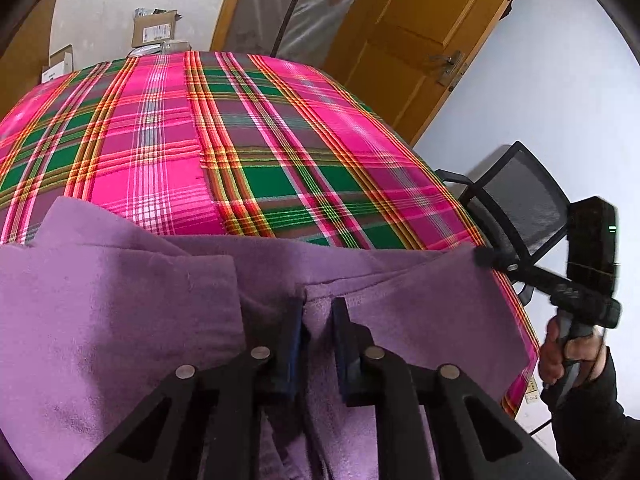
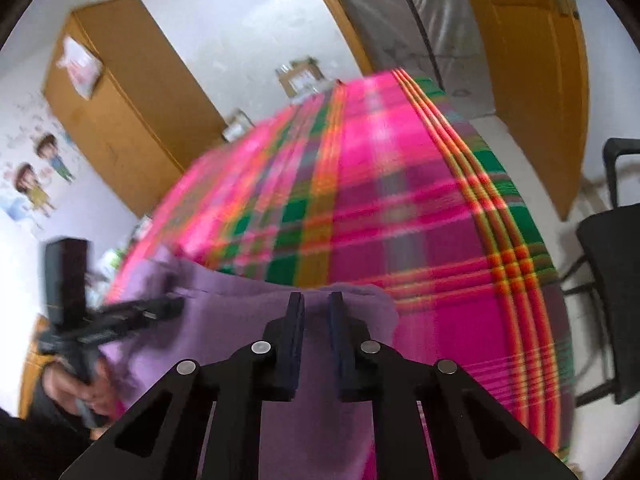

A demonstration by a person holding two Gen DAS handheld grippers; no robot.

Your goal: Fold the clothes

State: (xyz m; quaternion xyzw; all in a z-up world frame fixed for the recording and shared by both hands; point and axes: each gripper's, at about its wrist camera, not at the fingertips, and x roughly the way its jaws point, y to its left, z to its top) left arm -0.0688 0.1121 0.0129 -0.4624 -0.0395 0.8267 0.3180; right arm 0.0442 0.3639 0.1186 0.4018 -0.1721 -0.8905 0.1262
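Observation:
A purple fleece garment (image 1: pixel 120 300) (image 2: pixel 240 320) lies along the near edge of a surface covered with pink and green plaid cloth (image 1: pixel 280 140) (image 2: pixel 400 200). My left gripper (image 1: pixel 318 316) is shut on a bunched fold of the garment, which fills the gap between its pads. In the right wrist view the left gripper (image 2: pixel 176 304) sits at the garment's left side. My right gripper (image 2: pixel 316 308) is shut on the garment's far right edge. In the left wrist view the right gripper (image 1: pixel 486 258) pinches that raised corner. The right wrist view is motion-blurred.
A black mesh chair (image 1: pixel 520 208) (image 2: pixel 612 280) stands right of the plaid surface. A wooden door (image 1: pixel 420 40) is behind it. Cardboard boxes (image 1: pixel 154 30) sit at the far edge, and a wooden wardrobe (image 2: pixel 128 120) stands at the left wall. A hand (image 1: pixel 560 356) holds the right gripper's handle.

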